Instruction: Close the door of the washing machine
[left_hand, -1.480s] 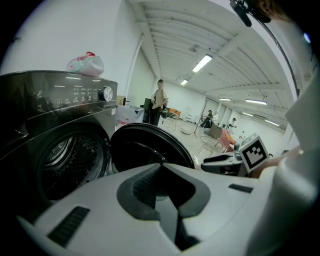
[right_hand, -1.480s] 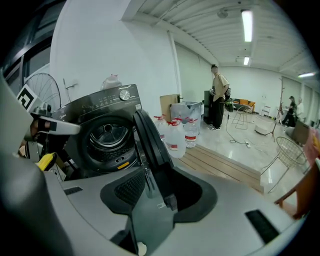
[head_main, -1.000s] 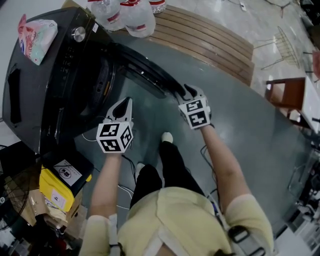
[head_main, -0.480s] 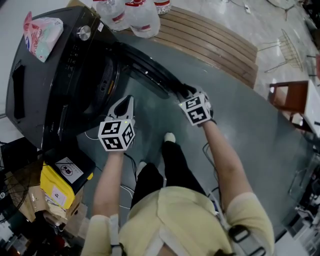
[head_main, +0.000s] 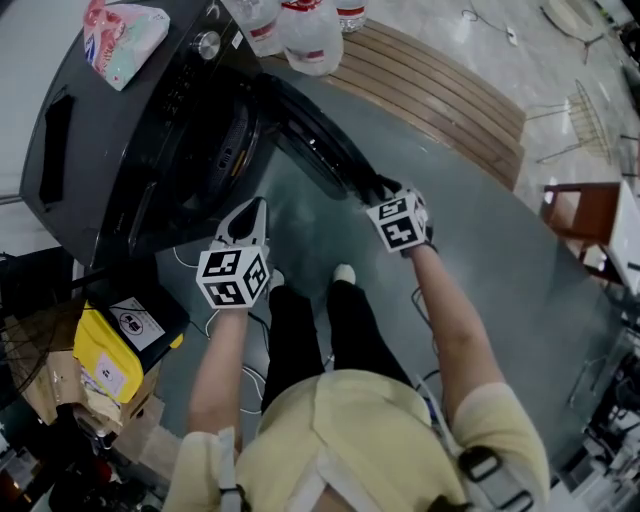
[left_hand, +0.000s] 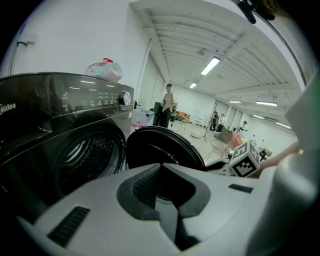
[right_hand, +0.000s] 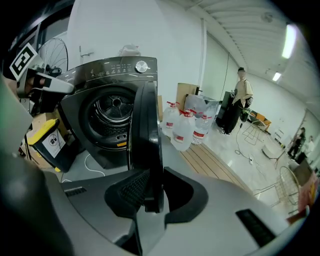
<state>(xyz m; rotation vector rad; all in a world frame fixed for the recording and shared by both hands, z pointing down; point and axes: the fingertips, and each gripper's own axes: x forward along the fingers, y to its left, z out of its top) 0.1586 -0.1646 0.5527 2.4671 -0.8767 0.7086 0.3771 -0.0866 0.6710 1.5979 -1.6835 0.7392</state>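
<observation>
The black washing machine (head_main: 110, 120) stands at the upper left, its drum (right_hand: 112, 107) showing. Its round door (head_main: 320, 150) hangs wide open toward me. My right gripper (head_main: 380, 190) is at the door's free edge. Its jaws have just been closing, and in the right gripper view the door's rim (right_hand: 145, 130) sits between the pads with my right gripper (right_hand: 152, 195) shut on it. My left gripper (head_main: 258, 208) hovers in front of the machine's opening, left of the door, holding nothing. In the left gripper view my left gripper (left_hand: 160, 185) is shut, with the door (left_hand: 160, 147) beyond it.
Large water bottles (head_main: 300, 35) stand on a slatted wooden platform (head_main: 440, 90) behind the door. A pink-and-white bag (head_main: 125, 30) lies on the machine. A yellow box (head_main: 105, 365) and cables sit at the lower left. A chair (head_main: 585, 215) is at the right, and a person (right_hand: 243, 97) stands far off.
The right gripper's jaws have closed onto the door's edge. The left gripper has shifted a little in front of the machine. The door stays wide open.
</observation>
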